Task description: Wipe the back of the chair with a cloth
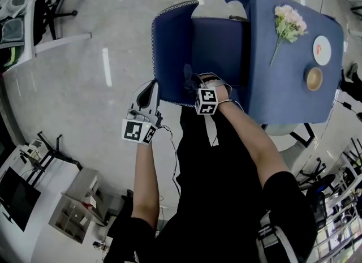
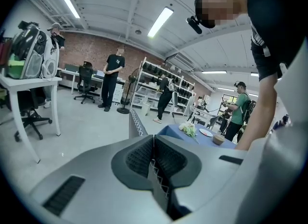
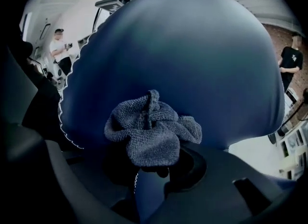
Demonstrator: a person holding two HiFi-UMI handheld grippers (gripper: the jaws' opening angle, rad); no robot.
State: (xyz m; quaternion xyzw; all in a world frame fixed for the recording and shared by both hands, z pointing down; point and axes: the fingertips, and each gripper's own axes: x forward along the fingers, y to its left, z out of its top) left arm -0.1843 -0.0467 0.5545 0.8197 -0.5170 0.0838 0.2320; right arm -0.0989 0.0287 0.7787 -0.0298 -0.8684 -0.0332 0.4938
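**Cloth on chair back, both claws shut**

Left gripper (image 1: 151,91) sits at the left edge of the chair (image 1: 171,52). In the left gripper view its jaws are closed together, pinching the chair's zigzag-stitched edge (image 2: 157,182) between them.

Right gripper (image 1: 193,84) is just to the right, against the blue backrest. Its jaws are clamped on a bunched dark cloth (image 3: 150,132), and the cloth touches the chair's back (image 3: 192,49).

Further right is a table (image 1: 294,98) under a blue cover, carrying flowers (image 1: 289,22), a plate (image 1: 322,50) and a bowl (image 1: 314,78).
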